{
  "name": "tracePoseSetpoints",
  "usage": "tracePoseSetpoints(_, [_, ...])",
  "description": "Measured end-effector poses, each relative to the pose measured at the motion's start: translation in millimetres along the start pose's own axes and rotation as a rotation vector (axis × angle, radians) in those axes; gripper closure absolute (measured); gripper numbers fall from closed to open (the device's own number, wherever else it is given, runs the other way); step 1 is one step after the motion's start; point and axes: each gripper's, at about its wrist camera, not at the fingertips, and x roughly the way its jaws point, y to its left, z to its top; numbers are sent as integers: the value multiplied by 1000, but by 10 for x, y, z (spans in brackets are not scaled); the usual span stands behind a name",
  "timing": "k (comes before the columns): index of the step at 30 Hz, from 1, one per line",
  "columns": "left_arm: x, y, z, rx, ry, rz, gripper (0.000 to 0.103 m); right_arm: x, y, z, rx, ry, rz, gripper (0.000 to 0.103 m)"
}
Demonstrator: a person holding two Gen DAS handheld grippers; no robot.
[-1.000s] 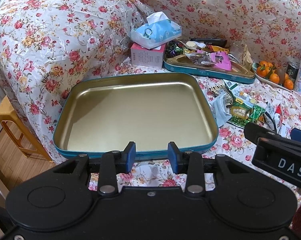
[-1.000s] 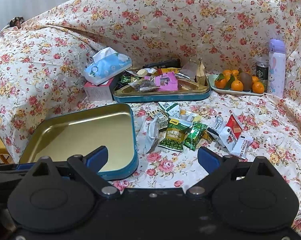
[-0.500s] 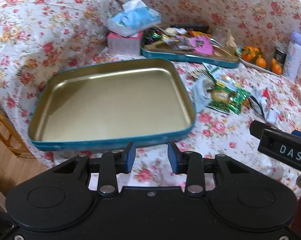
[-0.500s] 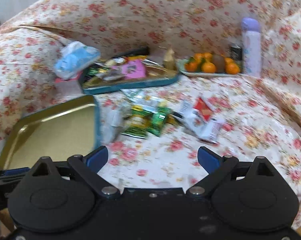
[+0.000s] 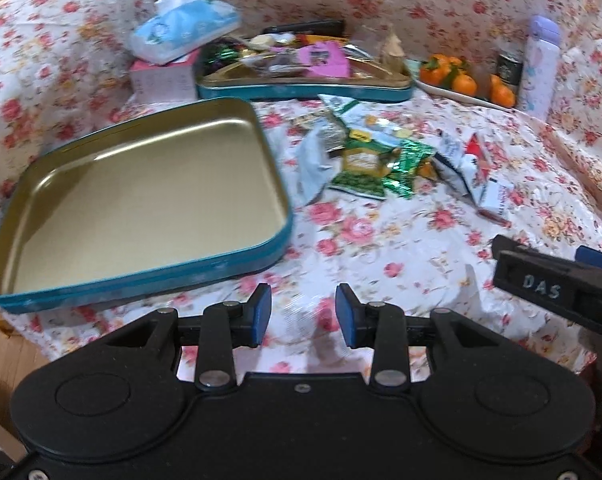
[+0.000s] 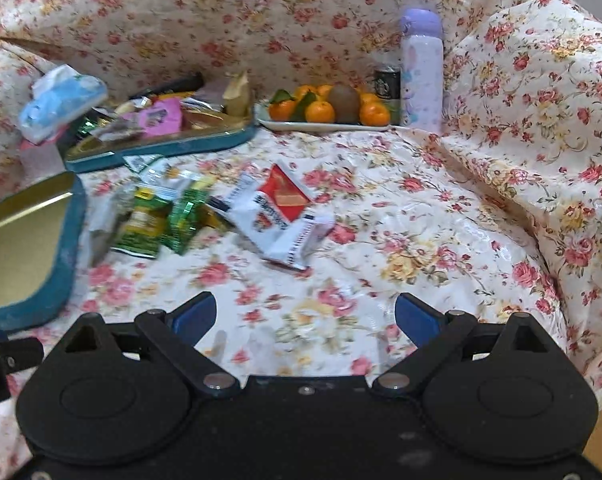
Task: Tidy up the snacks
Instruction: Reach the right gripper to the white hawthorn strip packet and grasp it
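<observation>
An empty gold tin tray with a teal rim [image 5: 141, 276] [image 6: 71, 240] lies at the left on the floral-covered sofa. Loose snack packets lie right of it: green packets [image 5: 365, 164] [image 6: 149, 224] and red-and-white packets [image 5: 477, 168] [image 6: 277, 216]. A second teal tin [image 5: 301, 90] [image 6: 161, 148] behind holds several snacks. My left gripper [image 5: 303, 316] is open a little and empty, in front of the empty tray's right corner. My right gripper [image 6: 305, 316] is wide open and empty, in front of the red-and-white packets.
A blue tissue pack [image 5: 185, 24] sits on a pink box [image 5: 165, 78] at the back left. A plate of oranges [image 6: 325, 110], a dark can [image 6: 387, 82] and a lilac bottle [image 6: 421, 68] stand at the back right. The sofa arm [image 6: 541, 120] rises on the right.
Both grippers have swung to the right. The empty tray has slid to the left in both views and the loose packets now sit nearer the middle. Jaw openings are unchanged.
</observation>
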Motion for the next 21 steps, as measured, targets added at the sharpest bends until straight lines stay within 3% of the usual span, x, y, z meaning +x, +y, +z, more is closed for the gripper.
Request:
tracePoseSetpoints(12, [335,-311,111,42,-3,-18,57,309,-169,-96,26,82,12,1])
tracePoseSetpoints(21, [463,-351,83,39,12,-19,57,359,-123,-94,-29,114,24,0])
